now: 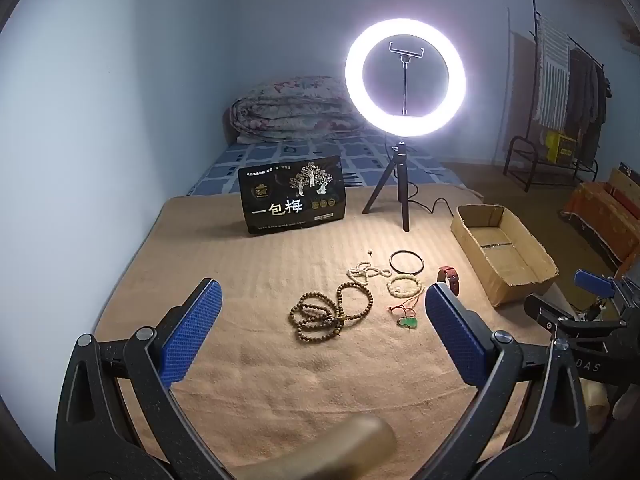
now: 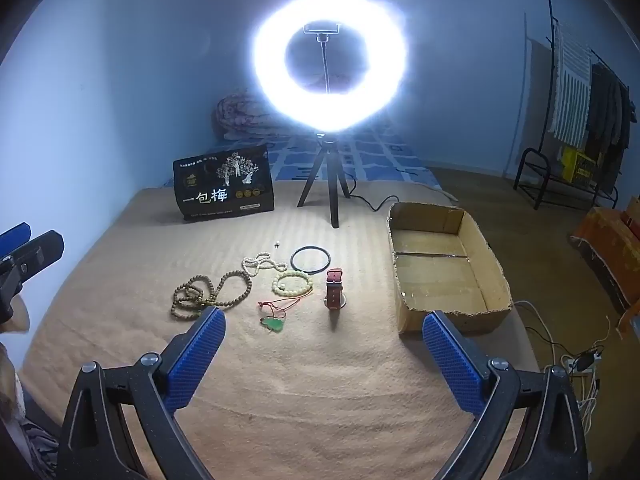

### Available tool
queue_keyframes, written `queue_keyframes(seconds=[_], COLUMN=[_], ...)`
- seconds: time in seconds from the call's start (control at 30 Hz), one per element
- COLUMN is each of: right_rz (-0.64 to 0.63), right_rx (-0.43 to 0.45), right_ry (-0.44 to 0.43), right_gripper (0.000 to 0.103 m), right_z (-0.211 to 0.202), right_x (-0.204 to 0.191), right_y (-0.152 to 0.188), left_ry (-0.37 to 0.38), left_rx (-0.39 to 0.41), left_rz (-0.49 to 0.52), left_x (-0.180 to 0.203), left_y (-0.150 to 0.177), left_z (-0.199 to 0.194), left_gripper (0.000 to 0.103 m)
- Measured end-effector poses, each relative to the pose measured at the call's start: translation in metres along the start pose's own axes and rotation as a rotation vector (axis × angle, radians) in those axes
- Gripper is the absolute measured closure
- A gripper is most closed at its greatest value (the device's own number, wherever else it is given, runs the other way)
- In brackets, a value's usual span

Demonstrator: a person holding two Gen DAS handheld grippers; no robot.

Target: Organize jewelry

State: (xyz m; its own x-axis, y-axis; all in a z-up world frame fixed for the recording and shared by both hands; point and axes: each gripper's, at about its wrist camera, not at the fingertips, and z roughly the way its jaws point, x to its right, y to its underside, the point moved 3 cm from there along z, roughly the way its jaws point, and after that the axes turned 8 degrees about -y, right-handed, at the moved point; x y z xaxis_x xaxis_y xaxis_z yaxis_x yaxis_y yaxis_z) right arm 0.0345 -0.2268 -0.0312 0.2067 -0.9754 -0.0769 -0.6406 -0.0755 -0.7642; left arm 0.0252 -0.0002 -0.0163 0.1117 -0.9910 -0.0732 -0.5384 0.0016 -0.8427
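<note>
With your left gripper (image 1: 322, 330) and right gripper (image 2: 322, 354) both wide open and empty, the jade pendant's (image 2: 273, 323) thin red cord, left of the cardboard box (image 2: 494, 280), may slip out.

I see a tan blanket (image 2: 280, 380) covering the bed. On it: brown prayer beads (image 2: 208, 294) left, a green pendant (image 2: 274, 324) nearer, a red-strapped watch (image 2: 334, 290), an open cardboard box (image 2: 490, 280) right, a tripod ring light (image 2: 334, 208) far.
</note>
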Motion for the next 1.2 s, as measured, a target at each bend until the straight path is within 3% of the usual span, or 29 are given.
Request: queue_keyframes(seconds=[1.2], right_rz=[0.004], right_rx=[0.003], right_ry=[-0.001], right_gripper=[0.003], right_z=[-0.0015], right_x=[-0.0015], right_y=[-0.001], left_ry=[-0.005], left_rx=[0.007], left_rz=[-0.005], left_x=[-0.0023], left_y=[-0.0011], left_z=[0.0009], left_gripper=[0.0])
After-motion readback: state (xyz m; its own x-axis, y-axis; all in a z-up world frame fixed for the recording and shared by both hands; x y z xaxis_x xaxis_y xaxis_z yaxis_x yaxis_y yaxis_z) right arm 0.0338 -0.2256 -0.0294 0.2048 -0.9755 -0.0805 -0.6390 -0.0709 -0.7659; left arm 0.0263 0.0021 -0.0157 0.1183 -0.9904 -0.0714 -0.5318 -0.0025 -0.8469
